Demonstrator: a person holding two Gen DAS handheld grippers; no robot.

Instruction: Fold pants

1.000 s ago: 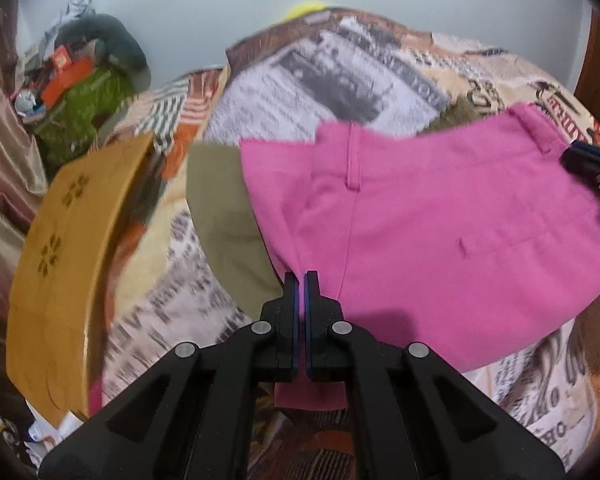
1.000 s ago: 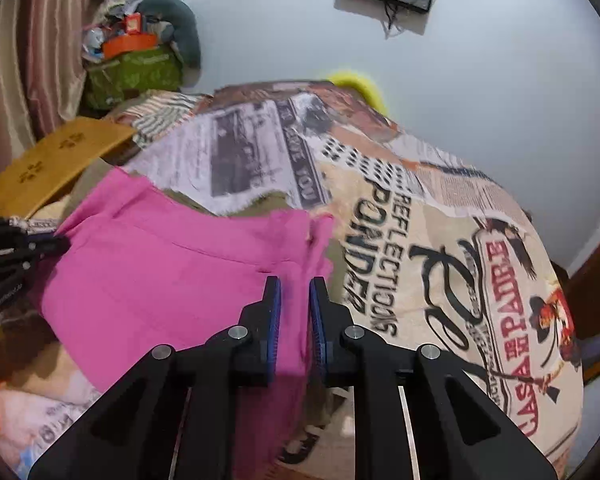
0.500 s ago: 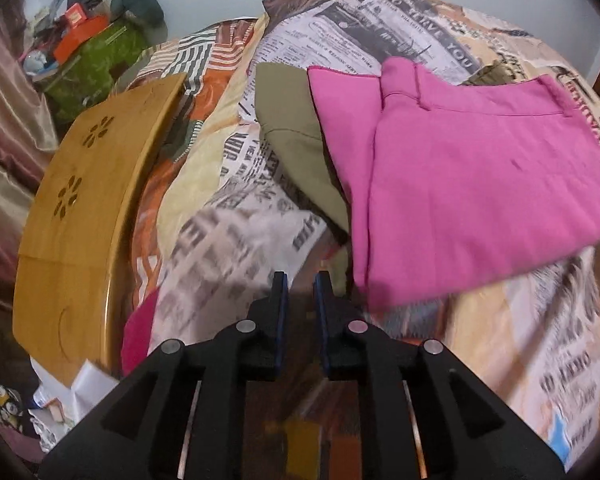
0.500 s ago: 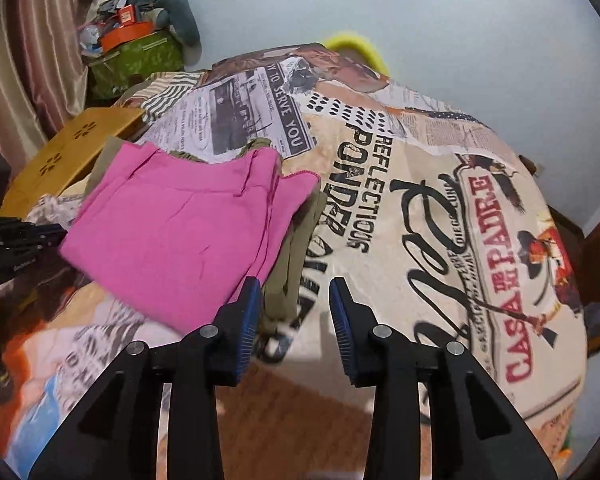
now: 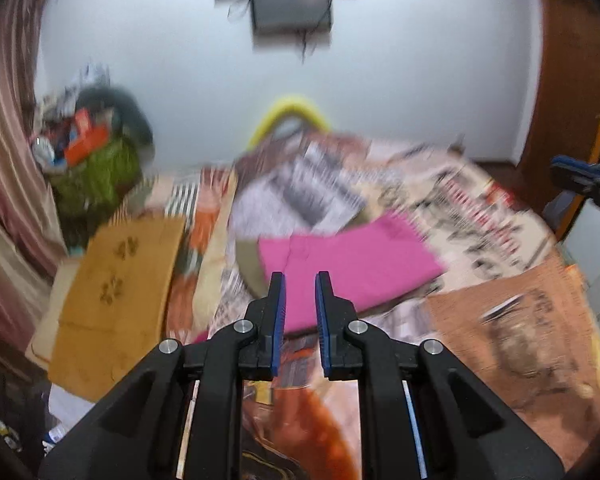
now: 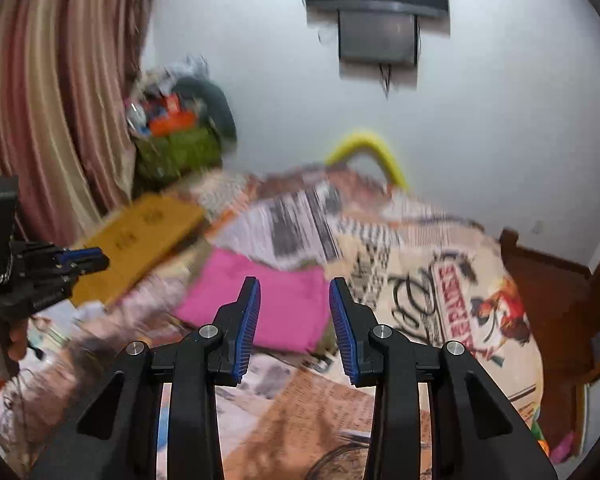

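Note:
The pink pants lie folded flat on the newspaper-print bedspread, partly over an olive garment. They also show in the right wrist view. My left gripper is open and empty, held back from the pants' near edge. My right gripper is open and empty, also back from the pants. The right gripper shows at the right edge of the left wrist view. The left gripper shows at the left of the right wrist view. Both views are motion-blurred.
A wooden lap tray lies at the bed's left side. A pile of clutter with a green bag sits in the far left corner by striped curtains. A wall-mounted screen hangs above. A wooden frame stands right.
Both grippers let go of the pink pants, opened and pulled back and up. The pants now lie folded on the bed, farther away in both views.

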